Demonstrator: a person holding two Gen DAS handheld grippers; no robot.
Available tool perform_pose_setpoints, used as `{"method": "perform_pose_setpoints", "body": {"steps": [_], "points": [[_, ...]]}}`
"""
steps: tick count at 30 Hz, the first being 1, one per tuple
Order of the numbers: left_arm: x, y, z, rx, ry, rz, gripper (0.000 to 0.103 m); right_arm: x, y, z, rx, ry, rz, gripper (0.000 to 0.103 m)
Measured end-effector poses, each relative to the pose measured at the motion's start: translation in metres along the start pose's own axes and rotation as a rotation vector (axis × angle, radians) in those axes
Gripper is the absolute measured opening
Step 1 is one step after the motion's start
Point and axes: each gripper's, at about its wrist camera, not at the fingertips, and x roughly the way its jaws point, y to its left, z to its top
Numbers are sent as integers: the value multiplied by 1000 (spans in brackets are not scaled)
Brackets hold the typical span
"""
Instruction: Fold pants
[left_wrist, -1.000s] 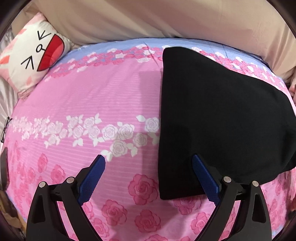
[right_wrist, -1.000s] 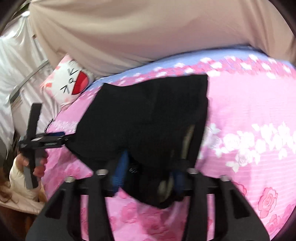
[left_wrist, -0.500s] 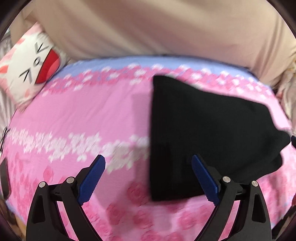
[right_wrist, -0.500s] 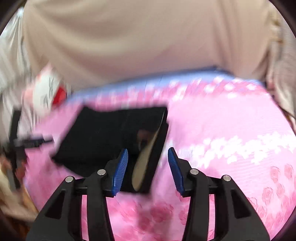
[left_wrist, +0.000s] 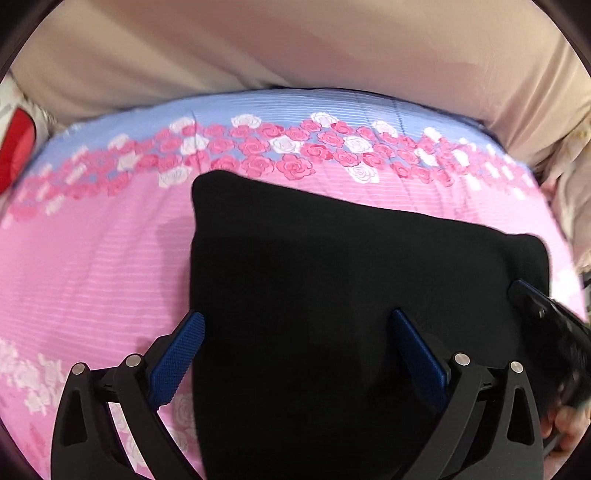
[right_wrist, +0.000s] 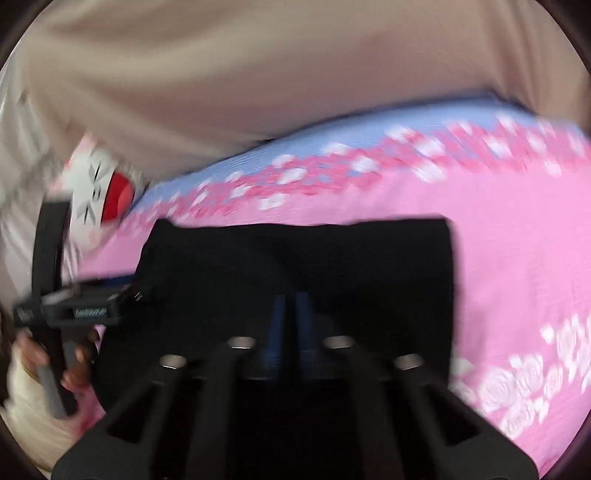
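Note:
The black pants (left_wrist: 343, 280) lie folded into a flat block on the pink rose bedsheet (left_wrist: 92, 258). My left gripper (left_wrist: 295, 325) is open and empty, its blue pads spread over the block's near left part. In the blurred right wrist view the pants (right_wrist: 295, 258) fill the middle. My right gripper (right_wrist: 290, 314) hangs over them with its blue pads together; nothing shows between them. The right gripper's body also shows at the right edge of the left wrist view (left_wrist: 554, 332).
A beige cover (left_wrist: 295, 48) is bunched along the far side of the bed. A white cartoon pillow with a red mouth (right_wrist: 99, 184) lies at the far left. The left gripper's handle and the hand on it (right_wrist: 55, 314) show at left.
My right gripper has shut and moved left over the pants, which now lie flatter. My left gripper has moved right over the block, still open.

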Motion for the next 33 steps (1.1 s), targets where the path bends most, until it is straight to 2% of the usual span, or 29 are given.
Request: {"method": "perform_pose_setpoints", "body": {"steps": [2, 3, 5, 6, 7, 8, 9, 10, 12, 14, 15, 16, 17, 19, 21, 23, 24, 25, 26, 28, 29, 30, 31, 32, 33], "points": [[-11, 4, -4, -15, -27, 2, 98, -13, 16, 5, 27, -2, -15, 3], [-13, 0, -6, -8, -37, 19, 98, -17, 24, 10, -3, -10, -17, 9], [-12, -9, -9, 20, -48, 65, 98, -10, 50, 16, -97, -8, -1, 9], [-12, -12, -9, 27, -53, 79, 98, 2, 59, 18, -142, 13, -25, 19], [-13, -15, -11, 38, -64, 97, 98, 17, 59, 20, -164, 28, -96, 33], [-14, -16, -11, 49, -69, 106, 98, 26, 53, 21, -167, 38, -159, 34], [-15, -16, -10, 55, -69, 108, 98, 37, 40, 22, -142, 50, -187, 31], [-15, -16, -10, 54, -61, 97, 98, 34, 26, 24, -69, 29, -133, 28], [-15, -15, -10, 57, -54, 98, 98, 15, 13, 26, 4, -18, -135, 16], [-18, -16, -13, 77, -62, 108, 98, -10, 1, 24, 56, -87, -190, 17], [-18, -17, -14, 82, -66, 116, 98, -24, -4, 21, 84, -111, -236, 21], [-19, -17, -15, 82, -69, 120, 98, -39, -6, 17, 104, -126, -231, 23], [-19, -17, -15, 79, -69, 123, 98, -54, -4, 10, 112, -140, -172, 23], [-19, -19, -16, 77, -72, 134, 98, -62, 8, -2, 71, -124, -77, 23], [-19, -22, -17, 82, -76, 150, 98, -57, 30, -22, -21, -61, -28, 23], [-20, -24, -18, 90, -79, 165, 98, -45, 34, -39, -62, 4, -40, 28], [-21, -24, -18, 90, -77, 167, 98, -38, 25, -47, -65, 21, -87, 29], [-24, -23, -19, 90, -73, 161, 98, -38, 13, -54, -48, 3, -63, 20], [-28, -22, -20, 90, -71, 157, 98, -41, 6, -55, -22, -7, -45, 16], [-42, -16, -26, 98, -84, 160, 98, -61, -9, -51, 73, -22, -4, 15], [-51, -9, -30, 94, -94, 163, 98, -76, -13, -51, 78, -49, -38, 18], [-61, 1, -35, 75, -106, 154, 98, -87, -15, -50, 66, -62, -78, 23], [-70, 15, -41, 47, -111, 122, 98, -94, -19, -51, 64, -69, -108, 46], [-75, 27, -45, 13, -106, 81, 98, -106, -25, -54, 75, -83, -151, 63], [-78, 41, -51, -33, -94, 31, 98, -113, -30, -57, 92, -97, -161, 91]]}}
